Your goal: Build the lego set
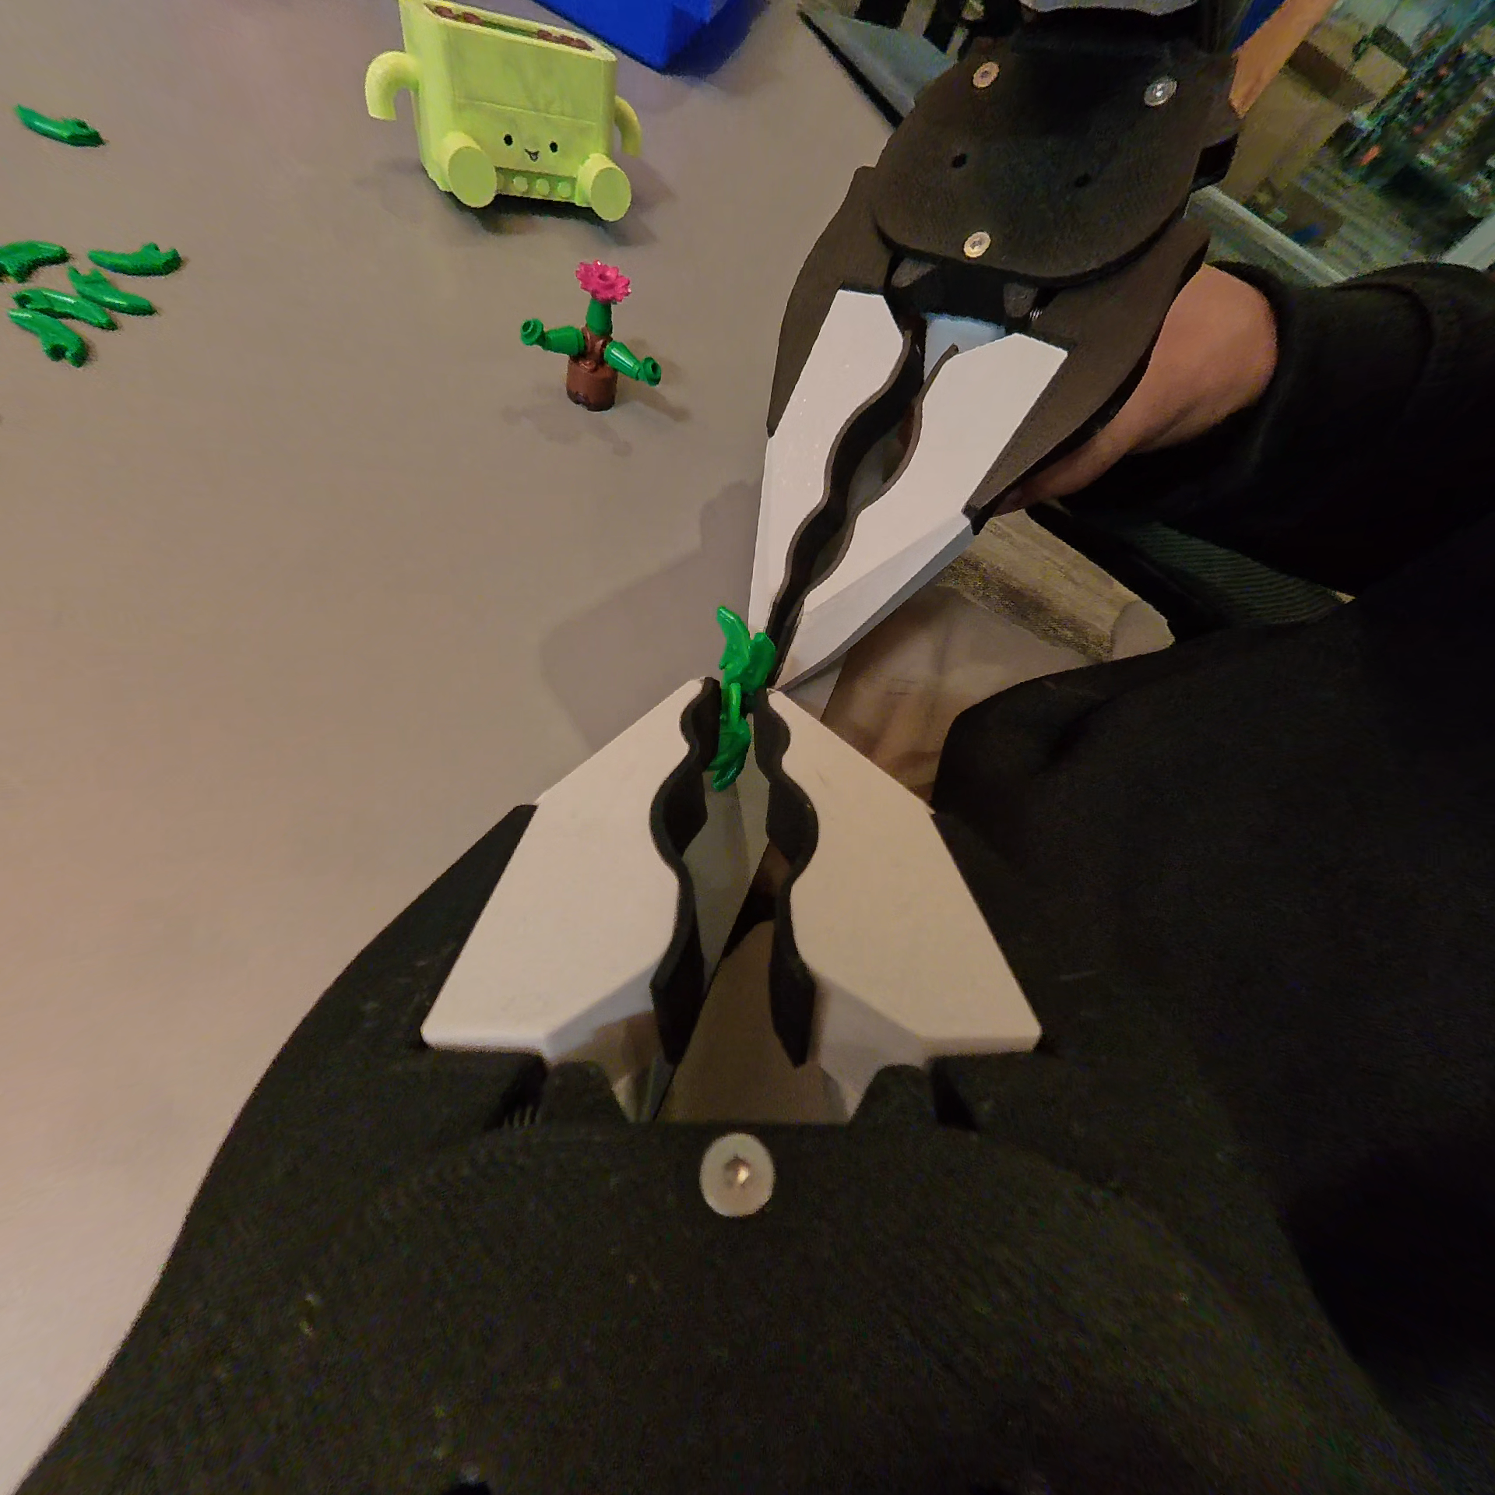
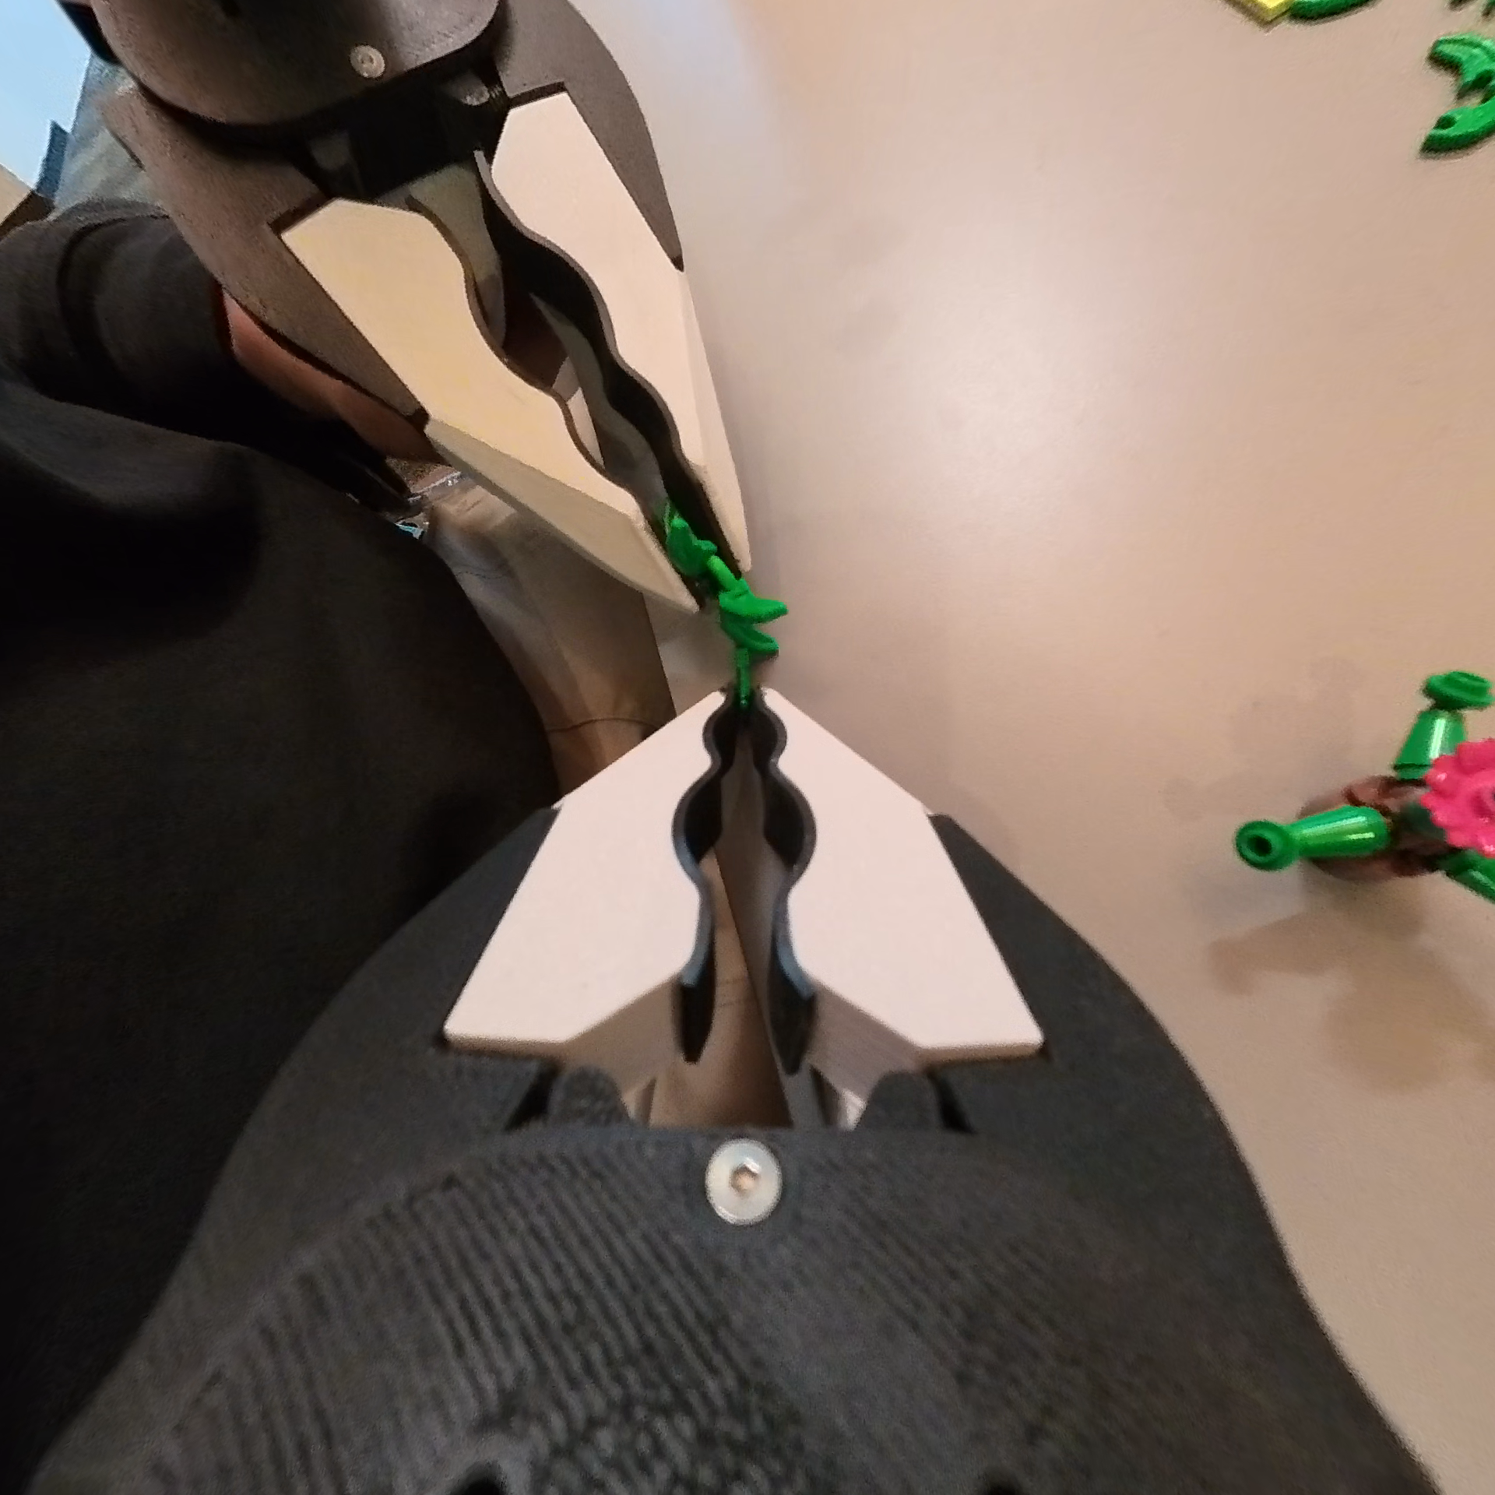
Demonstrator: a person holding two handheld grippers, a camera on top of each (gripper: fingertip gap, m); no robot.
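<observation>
My left gripper (image 1: pixel 734 702) is shut on a green leaf piece (image 1: pixel 730 748) that sticks out past its tips. My right gripper (image 1: pixel 775 657) comes in from the upper right, tip to tip with it, shut on the joined green leaf piece (image 1: pixel 746 647). In the right wrist view my right gripper (image 2: pixel 743 696) pinches the thin green end (image 2: pixel 739 675); the left gripper (image 2: pixel 716 578) holds the leafy part (image 2: pixel 688 542). A small brown stem with green arms and a pink flower (image 1: pixel 595 340) stands on the grey table (image 1: pixel 323 607), and also shows in the right wrist view (image 2: pixel 1440 801).
A lime-green pot with a face (image 1: pixel 518 113) stands at the back. Several loose green leaves (image 1: pixel 73 291) lie at the left, also seen in the right wrist view (image 2: pixel 1464 97). A blue box (image 1: pixel 647 24) sits behind the pot. A person's dark sleeves (image 1: pixel 1294 809) flank the grippers. Only a small space, under 4 cm, lies between the two pairs of fingers.
</observation>
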